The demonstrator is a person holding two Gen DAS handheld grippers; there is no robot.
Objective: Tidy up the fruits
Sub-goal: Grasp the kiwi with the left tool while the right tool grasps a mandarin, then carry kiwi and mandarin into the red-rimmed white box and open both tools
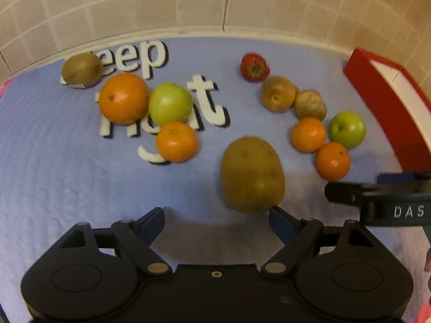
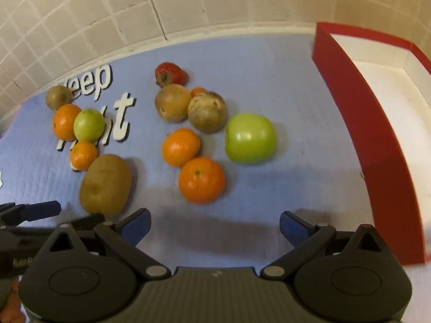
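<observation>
Blue mat (image 2: 269,80) spreads beneath scattered fruit | red box (image 2: 377,161) stands at right, apart from them | left gripper (image 1: 216,222) released, big kiwi (image 1: 252,175) just ahead | right gripper (image 2: 215,223) released, near orange (image 2: 202,179) and green apple (image 2: 250,137) | strawberry (image 2: 170,74) far.

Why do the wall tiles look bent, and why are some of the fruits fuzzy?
Both wrist views use fisheye lenses, so the tiled wall bows. In the left view the near kiwi is smeared, probably by motion; in the right view the green apple has a soft glare and the gripper casts a shadow on the blue mat.
</observation>
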